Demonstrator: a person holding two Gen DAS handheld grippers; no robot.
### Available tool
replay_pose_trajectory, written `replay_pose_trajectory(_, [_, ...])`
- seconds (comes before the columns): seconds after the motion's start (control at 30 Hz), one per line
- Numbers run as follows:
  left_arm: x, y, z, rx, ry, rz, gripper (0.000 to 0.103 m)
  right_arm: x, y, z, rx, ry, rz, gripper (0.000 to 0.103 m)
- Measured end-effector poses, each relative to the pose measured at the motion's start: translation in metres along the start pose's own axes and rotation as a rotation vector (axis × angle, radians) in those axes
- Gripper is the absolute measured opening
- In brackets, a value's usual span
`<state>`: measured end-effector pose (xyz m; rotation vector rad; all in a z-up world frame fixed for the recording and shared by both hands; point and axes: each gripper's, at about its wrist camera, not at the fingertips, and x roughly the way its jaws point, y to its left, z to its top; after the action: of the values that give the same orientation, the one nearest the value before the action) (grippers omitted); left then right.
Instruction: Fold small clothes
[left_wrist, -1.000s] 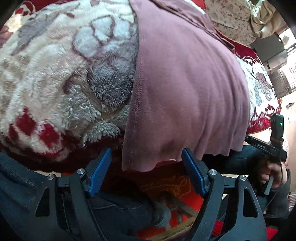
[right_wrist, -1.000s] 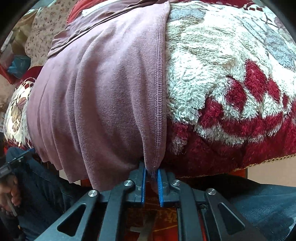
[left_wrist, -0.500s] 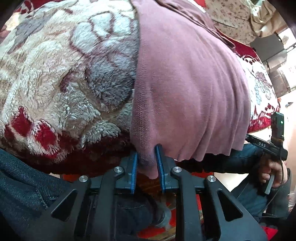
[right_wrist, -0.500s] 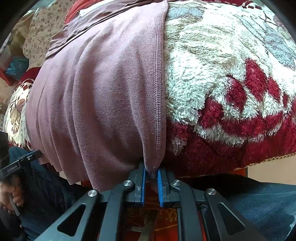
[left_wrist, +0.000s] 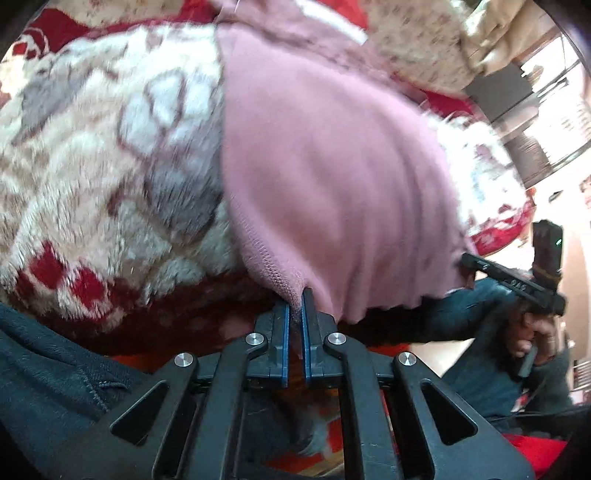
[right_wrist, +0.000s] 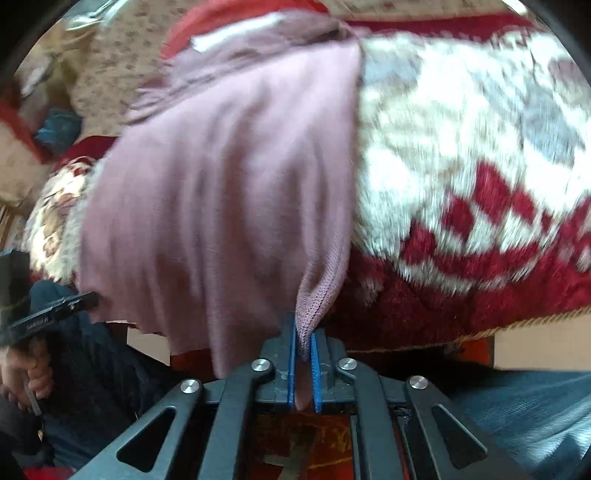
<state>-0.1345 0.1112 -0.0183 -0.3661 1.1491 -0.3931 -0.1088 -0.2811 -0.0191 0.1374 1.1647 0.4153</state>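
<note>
Mauve garment, a soft knit piece, lies spread over the fleecy patterned blanket on a bed, its near hem hanging off the front edge. Both corners of that hem are caught: the left tool is clamped on the stitched corner at the garment's left side, and the right tool is pinched tight on the opposite stitched corner, a tongue of cloth poking down between its blue pads.

From here the step looks like carrying the hem up and over toward the far end to make the first fold. To do that well, I'd say both hands ought to rise together and keep the hem taut between them, so the cloth does not sag in the middle or drag the fleece with it. The two corners should land square on the far edge, side seams lined up, before either grip lets go.

Much is hard to read. Both views are smeared with motion blur. The far end of the garment bunches into folds near the floral pillow, so I cannot tell whether it has sleeves or a collar. How deep the cloth sits in the left pads is unclear. The person's legs in dark jeans hide the floor.
</note>
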Motion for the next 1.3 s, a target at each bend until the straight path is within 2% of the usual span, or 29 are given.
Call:
replay_pose_trajectory(0.17, [-0.033,0.003,0.021,-0.027,-0.136,-0.072,0.004,-0.059,-0.005,0.012,-0.038,-0.213,0.044,0.003])
replay_pose_trajectory(0.3, [-0.047,0.004,0.043,-0.059,-0.206,-0.116,0.004,-0.085,-0.017,0.028,-0.034,-0.324,0.037,0.003])
replay_pose_trajectory(0.53, [-0.075,-0.006,0.094,-0.118,-0.313,-0.14,0.003,-0.106,-0.018,0.074,-0.03,-0.408,0.044,0.003])
replay_pose_trajectory(0.7, [-0.099,-0.013,0.138,-0.12,-0.43,-0.091,0.003,-0.111,-0.023,0.125,0.012,-0.47,0.061,0.003])
replay_pose_trajectory(0.8, [-0.101,-0.004,0.17,-0.169,-0.475,-0.087,0.003,-0.102,-0.032,0.157,0.086,-0.472,0.101,0.003])
replay_pose_trajectory(0.87, [-0.095,0.004,0.19,-0.188,-0.501,-0.058,0.003,-0.09,-0.041,0.178,0.147,-0.46,0.136,0.003])
replay_pose_trajectory(1.03, [-0.05,0.028,0.243,-0.26,-0.484,-0.014,0.003,-0.038,-0.065,0.231,0.299,-0.38,0.193,0.003])
replay_pose_trajectory(1.13, [-0.015,0.037,0.268,-0.278,-0.462,0.028,0.002,-0.006,-0.073,0.255,0.344,-0.343,0.153,0.003])
replay_pose_trajectory(1.3, [0.02,0.055,0.289,-0.342,-0.473,0.065,0.002,0.039,-0.094,0.277,0.397,-0.288,0.117,0.003])
